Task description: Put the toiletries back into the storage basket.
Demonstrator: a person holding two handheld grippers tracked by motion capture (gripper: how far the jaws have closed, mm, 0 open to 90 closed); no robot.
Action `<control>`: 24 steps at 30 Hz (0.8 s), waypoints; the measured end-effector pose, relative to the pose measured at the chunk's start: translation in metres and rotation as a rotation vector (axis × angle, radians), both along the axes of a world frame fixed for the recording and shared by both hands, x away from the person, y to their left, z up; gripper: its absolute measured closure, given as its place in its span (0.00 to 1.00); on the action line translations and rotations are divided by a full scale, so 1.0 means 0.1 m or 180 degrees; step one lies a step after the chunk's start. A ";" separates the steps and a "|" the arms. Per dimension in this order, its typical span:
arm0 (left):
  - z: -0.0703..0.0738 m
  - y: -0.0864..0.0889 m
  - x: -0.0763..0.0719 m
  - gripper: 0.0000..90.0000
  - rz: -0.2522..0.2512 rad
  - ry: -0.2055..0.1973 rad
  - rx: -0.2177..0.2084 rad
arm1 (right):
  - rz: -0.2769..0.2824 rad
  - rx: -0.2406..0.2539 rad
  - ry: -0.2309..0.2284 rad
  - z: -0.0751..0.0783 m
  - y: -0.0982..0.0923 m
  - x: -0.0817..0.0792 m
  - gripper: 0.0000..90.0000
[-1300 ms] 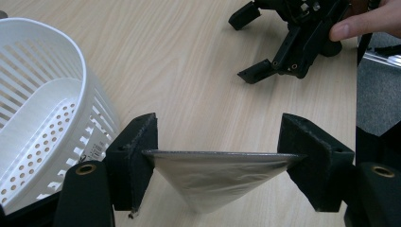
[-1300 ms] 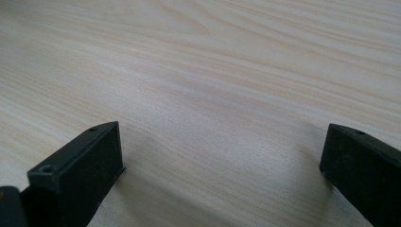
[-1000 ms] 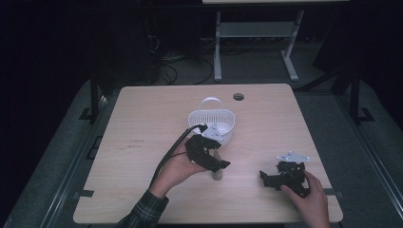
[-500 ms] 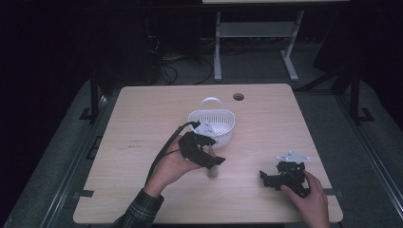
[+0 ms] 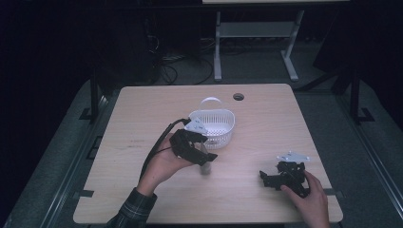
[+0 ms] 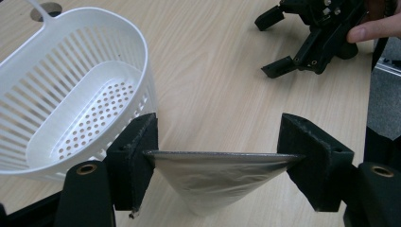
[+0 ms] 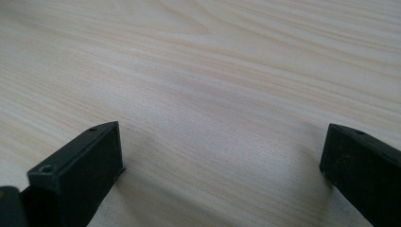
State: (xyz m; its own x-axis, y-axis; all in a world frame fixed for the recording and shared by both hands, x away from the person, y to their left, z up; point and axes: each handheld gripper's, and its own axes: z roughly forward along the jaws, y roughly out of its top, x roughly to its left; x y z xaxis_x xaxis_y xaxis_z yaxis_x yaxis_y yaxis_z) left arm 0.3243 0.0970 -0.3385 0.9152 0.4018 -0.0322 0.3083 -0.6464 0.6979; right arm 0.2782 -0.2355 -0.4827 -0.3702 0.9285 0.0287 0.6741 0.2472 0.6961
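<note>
- The wooden table (image 5: 142,114) carries a white slotted basket (image 5: 216,126) near its middle, empty and ready to receive something.
- The left gripper (image 6: 217,156) clamps a metal cup (image 6: 213,182) by its rim, jaws wide, lifted beside the basket.
- The right gripper (image 7: 222,165) rests apart, jaws wide and empty.

A shiny, perhaps metal cup (image 6: 215,182) hangs clamped at its rim beside the white basket (image 6: 71,94).
</note>
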 end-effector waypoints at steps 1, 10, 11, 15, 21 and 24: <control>0.00 0.01 0.00 0.33 0.0005 0.0003 0.0004 | 0.0000 -0.0002 -0.0001 0.00 0.00 0.00 0.00; 0.03 0.13 0.03 0.33 0.0082 -0.0013 -0.0010 | 0.0000 -0.0001 -0.0001 0.00 0.00 0.00 0.00; 0.04 0.14 0.03 0.33 0.0089 -0.0015 -0.0006 | 0.0001 -0.0002 -0.0001 0.00 0.00 0.00 0.00; 0.06 0.20 0.04 0.33 0.0140 -0.0015 -0.0015 | 0.0001 -0.0002 -0.0001 0.00 0.00 0.00 0.00; 0.09 0.31 0.07 0.33 0.0209 -0.0040 -0.0034 | 0.0000 0.0003 -0.0002 0.00 0.00 0.00 0.00; 0.11 0.36 0.08 0.33 0.0231 -0.0037 -0.0027 | 0.0003 -0.0001 0.0001 0.00 0.00 0.00 0.00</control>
